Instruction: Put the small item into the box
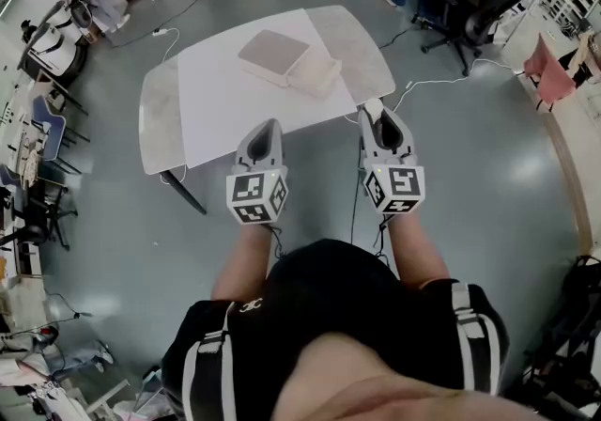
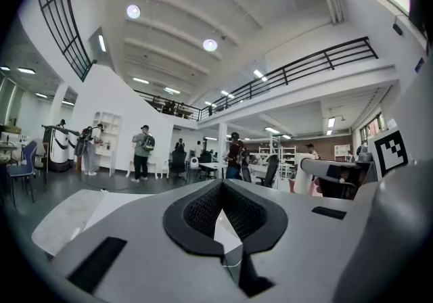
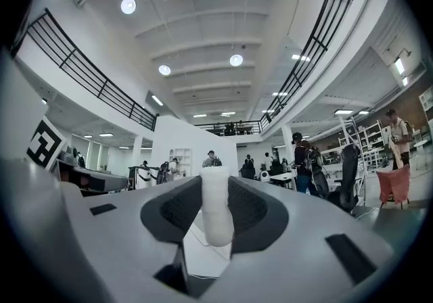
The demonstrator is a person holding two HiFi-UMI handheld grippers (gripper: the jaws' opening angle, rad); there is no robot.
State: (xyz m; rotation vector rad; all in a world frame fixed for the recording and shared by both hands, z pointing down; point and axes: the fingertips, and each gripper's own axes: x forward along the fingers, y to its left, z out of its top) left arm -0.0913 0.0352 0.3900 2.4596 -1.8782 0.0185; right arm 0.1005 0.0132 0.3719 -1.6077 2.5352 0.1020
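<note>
A flat beige box [image 1: 274,54] lies closed near the far edge of the white table [image 1: 221,104], with a smaller cream piece [image 1: 319,77] against its right side. My right gripper [image 1: 373,109] hovers at the table's near right corner. In the right gripper view its jaws [image 3: 216,190] are shut on a small white cylindrical item [image 3: 217,207] that stands upright between the pads. My left gripper [image 1: 269,126] is held level at the table's near edge. The left gripper view shows its jaws [image 2: 220,185] shut with nothing between them.
Office chairs [image 1: 474,10] stand beyond the table's right end, and a pink chair [image 1: 549,71] is further right. White cables [image 1: 441,83] run over the grey floor. Several people [image 2: 142,153] stand far off in the hall. Clutter and chairs [image 1: 42,128] line the left wall.
</note>
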